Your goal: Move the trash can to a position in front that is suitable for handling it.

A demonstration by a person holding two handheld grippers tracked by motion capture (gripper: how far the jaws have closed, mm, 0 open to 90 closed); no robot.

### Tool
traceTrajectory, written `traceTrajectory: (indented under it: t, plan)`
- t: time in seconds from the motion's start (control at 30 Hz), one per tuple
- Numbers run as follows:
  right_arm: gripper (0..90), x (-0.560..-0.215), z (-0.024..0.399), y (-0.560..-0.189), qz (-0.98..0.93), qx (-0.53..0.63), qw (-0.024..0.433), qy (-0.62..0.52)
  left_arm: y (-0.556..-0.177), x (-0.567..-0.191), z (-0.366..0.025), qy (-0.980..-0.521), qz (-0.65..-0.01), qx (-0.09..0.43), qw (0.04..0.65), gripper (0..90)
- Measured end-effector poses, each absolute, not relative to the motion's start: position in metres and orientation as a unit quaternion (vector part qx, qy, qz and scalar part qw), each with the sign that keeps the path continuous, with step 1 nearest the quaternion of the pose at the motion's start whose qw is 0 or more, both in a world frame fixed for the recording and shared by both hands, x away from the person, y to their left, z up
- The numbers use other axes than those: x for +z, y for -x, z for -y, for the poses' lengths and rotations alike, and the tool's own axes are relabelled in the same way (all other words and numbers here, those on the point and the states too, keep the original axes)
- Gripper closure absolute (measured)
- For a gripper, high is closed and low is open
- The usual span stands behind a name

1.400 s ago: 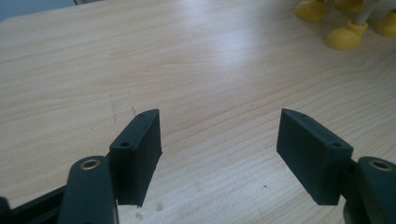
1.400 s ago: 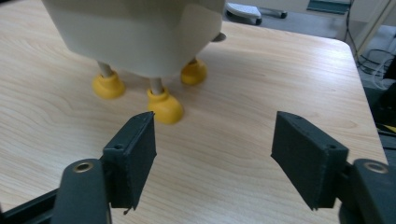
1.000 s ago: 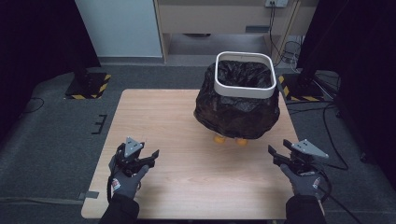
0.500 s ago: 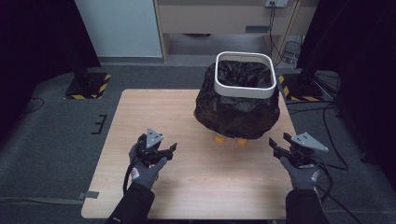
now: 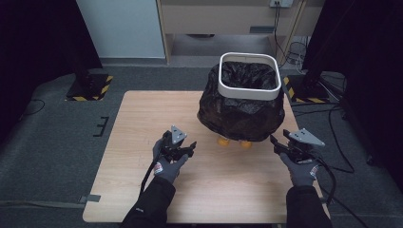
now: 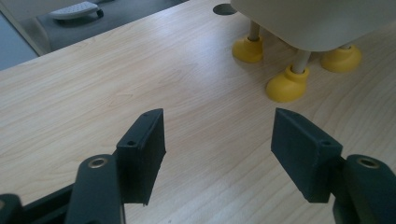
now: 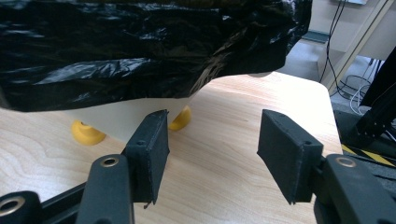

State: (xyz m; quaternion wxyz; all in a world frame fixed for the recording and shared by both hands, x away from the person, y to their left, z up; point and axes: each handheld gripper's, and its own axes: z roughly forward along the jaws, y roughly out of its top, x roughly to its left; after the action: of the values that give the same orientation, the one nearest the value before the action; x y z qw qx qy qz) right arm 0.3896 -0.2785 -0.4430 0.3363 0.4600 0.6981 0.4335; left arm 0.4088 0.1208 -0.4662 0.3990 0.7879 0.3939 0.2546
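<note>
A white-rimmed bin (image 5: 248,95) lined with a black bag (image 5: 237,116) stands on yellow feet (image 5: 223,141) at the back right of the wooden table (image 5: 142,118). My left gripper (image 5: 189,148) hovers left of the bin's front, pointing toward it. In the left gripper view its jaws (image 6: 219,130) stand open over bare wood, with the yellow feet (image 6: 286,86) ahead. My right gripper (image 5: 276,144) is by the bin's front right corner. Its jaws (image 7: 212,135) have just been closing with nothing between them, and they are open below the bag's hem (image 7: 140,46), near a foot (image 7: 182,119).
The bag hangs loosely over the white bin wall (image 7: 140,114). Striped stand bases sit on the floor at the left (image 5: 90,88) and right (image 5: 304,90). Cables (image 5: 332,142) trail off the table's right edge. A small hole (image 6: 224,8) lies in the tabletop behind the bin.
My left hand has moved right across the table toward the bin's feet. The right gripper has edged in toward the bin's corner, and its jaws stand narrower.
</note>
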Motion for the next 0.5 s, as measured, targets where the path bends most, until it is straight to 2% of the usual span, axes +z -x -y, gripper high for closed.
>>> traceTrajectory:
  t: [0.33, 0.5]
  plan:
    - [42.2, -0.45, 0.274, -0.4, -0.696, 0.427, 0.348, -0.462, -0.423, -0.475, -0.104, -0.782, -0.39, 0.255, 0.413, 37.2]
    - [41.5, -0.448, 0.278, -0.4, -0.685, 0.435, 0.352, -0.467, -0.427, -0.462, -0.1, -0.773, -0.382, 0.266, 0.432, 37.3]
